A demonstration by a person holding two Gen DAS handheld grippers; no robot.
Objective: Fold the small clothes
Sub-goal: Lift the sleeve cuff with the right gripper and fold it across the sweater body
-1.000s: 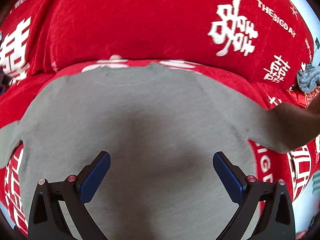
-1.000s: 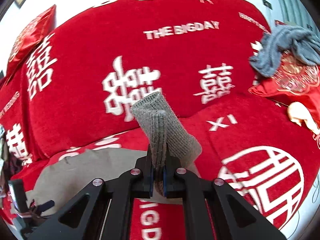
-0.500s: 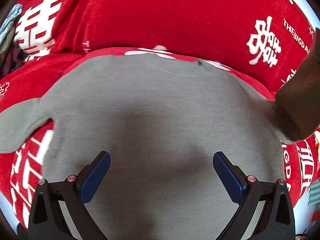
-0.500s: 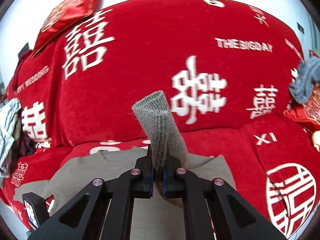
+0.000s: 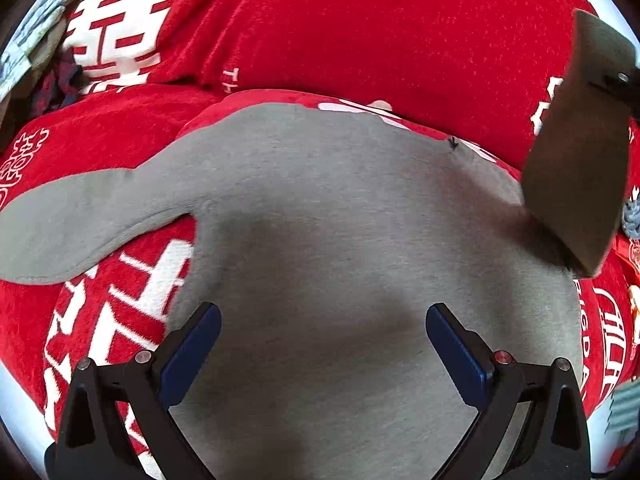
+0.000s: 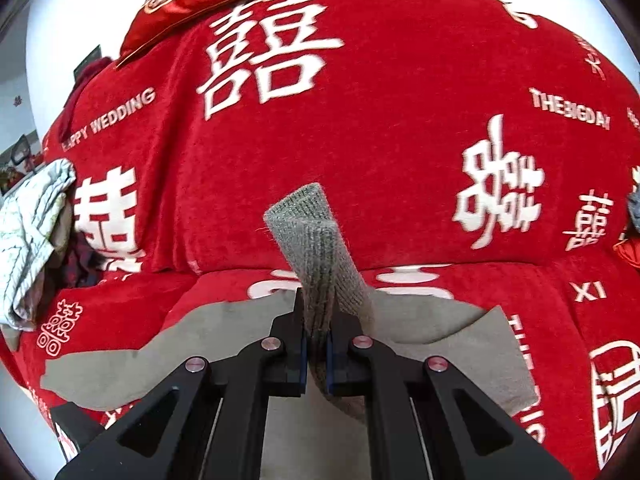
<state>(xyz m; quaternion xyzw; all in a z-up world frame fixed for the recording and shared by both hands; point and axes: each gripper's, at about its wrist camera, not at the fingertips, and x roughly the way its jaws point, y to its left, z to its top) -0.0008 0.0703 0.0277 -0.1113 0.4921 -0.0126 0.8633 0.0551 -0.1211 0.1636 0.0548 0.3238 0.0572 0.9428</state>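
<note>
We see a grey sweater (image 5: 340, 220) spread flat on a red sofa cover (image 5: 360, 32) printed with white characters, one sleeve (image 5: 80, 220) stretched out to the left. Our right gripper (image 6: 316, 344) is clamped tight on the ribbed cuff (image 6: 312, 232) of the other sleeve, lifting it above the body. Our left gripper (image 5: 320, 344) hovers over the sweater, jaws wide apart, holding nothing.

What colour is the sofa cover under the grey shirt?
Red, with white characters and words on it. The sofa cover shows best in the right wrist view.
</note>
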